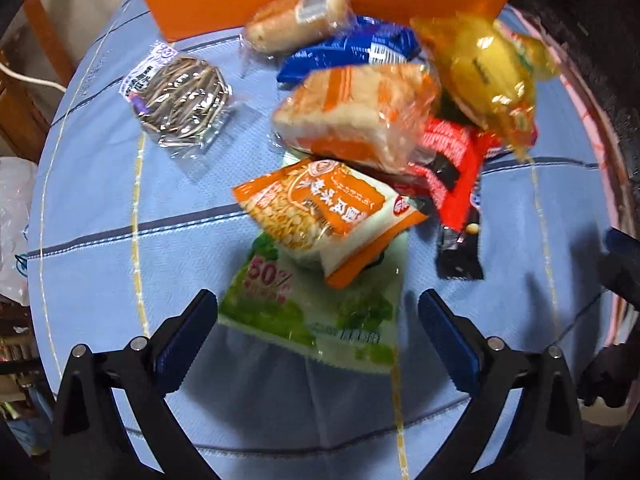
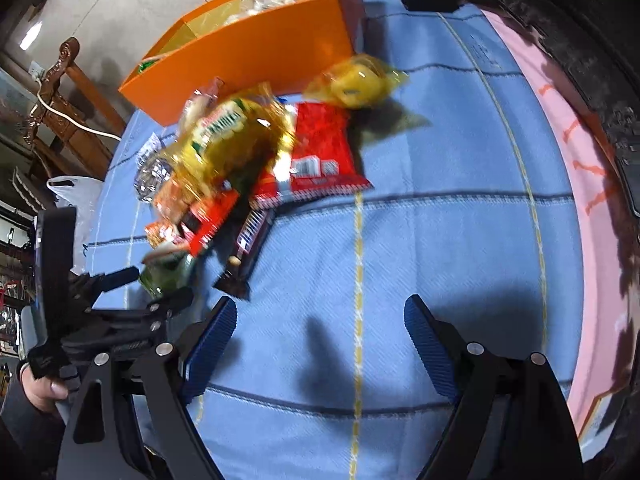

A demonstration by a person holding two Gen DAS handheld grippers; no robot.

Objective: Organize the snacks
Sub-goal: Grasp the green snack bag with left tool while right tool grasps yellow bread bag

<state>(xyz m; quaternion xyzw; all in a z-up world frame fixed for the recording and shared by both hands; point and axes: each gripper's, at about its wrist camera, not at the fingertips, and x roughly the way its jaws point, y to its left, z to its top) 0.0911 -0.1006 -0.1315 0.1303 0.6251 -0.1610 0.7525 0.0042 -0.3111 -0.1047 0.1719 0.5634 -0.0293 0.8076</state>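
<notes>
A pile of snack packets lies on a blue checked cloth (image 1: pixel 100 208). In the left wrist view my left gripper (image 1: pixel 318 308) is open, its fingers either side of a green-and-white packet (image 1: pixel 320 316). Beyond it lie an orange corn packet (image 1: pixel 320 216), a wrapped bread slice (image 1: pixel 356 116), a red packet (image 1: pixel 452 152), a yellow bag (image 1: pixel 488 72), a blue packet (image 1: pixel 352 52) and a bread roll (image 1: pixel 300 12). A seed packet (image 1: pixel 180 100) lies apart at the left. My right gripper (image 2: pixel 320 316) is open and empty over bare cloth, right of the pile (image 2: pixel 224 152).
An orange box (image 2: pixel 256 52) stands open at the far edge of the cloth, with some packets inside. A pink edge (image 2: pixel 560 140) borders the cloth on the right. A white plastic bag (image 1: pixel 12 216) and wooden furniture (image 2: pixel 60 92) stand off to the left.
</notes>
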